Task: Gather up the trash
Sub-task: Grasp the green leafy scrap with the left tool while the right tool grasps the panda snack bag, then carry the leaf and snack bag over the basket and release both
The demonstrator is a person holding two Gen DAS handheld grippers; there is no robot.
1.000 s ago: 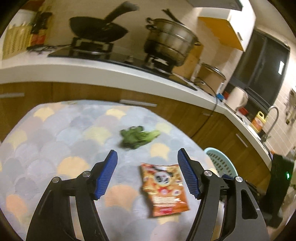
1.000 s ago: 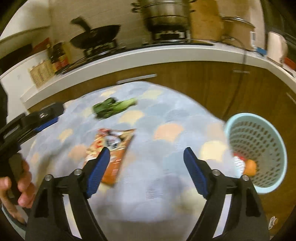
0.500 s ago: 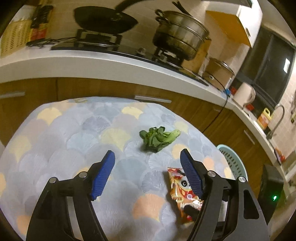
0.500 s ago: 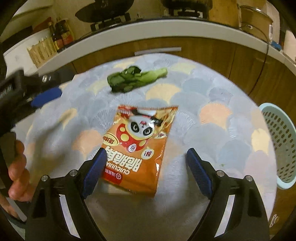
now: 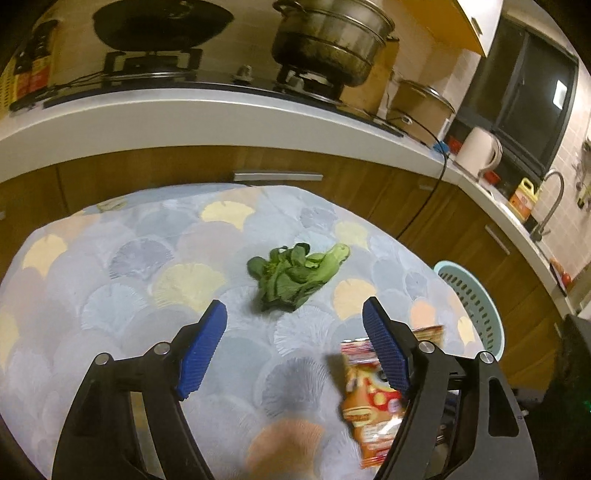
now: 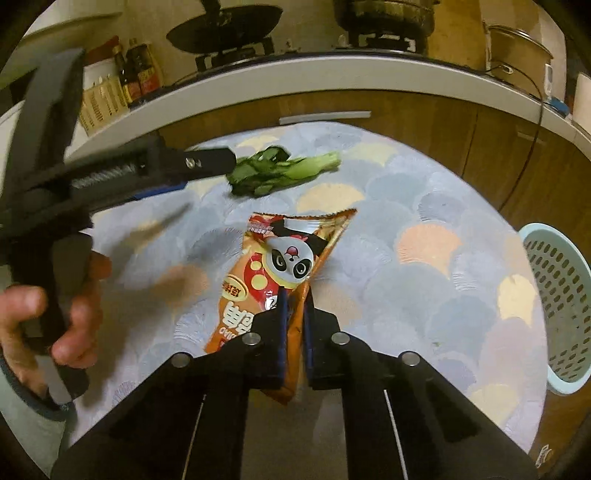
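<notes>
An orange snack bag [image 6: 280,262] with a panda face lies on the patterned table; my right gripper [image 6: 294,295] is shut on its near end. The bag also shows in the left wrist view [image 5: 365,402], partly behind my right finger. A bunch of green leafy vegetable [image 5: 295,275] lies at the table's middle, also in the right wrist view [image 6: 280,173]. My left gripper [image 5: 293,317] is open and empty, just short of the greens. It appears in the right wrist view [image 6: 207,164] with the hand holding it.
A light blue perforated basket [image 5: 476,302] stands below the table's right edge, also in the right wrist view [image 6: 561,302]. The table [image 5: 122,258] has a scalloped cloth. Behind it run wooden cabinets [image 5: 351,184] and a counter with a pot [image 5: 328,40] and wok [image 5: 162,22].
My right gripper has closed on the snack bag, which was lying free between open jaws. My left gripper has moved forward toward the greens and stays open.
</notes>
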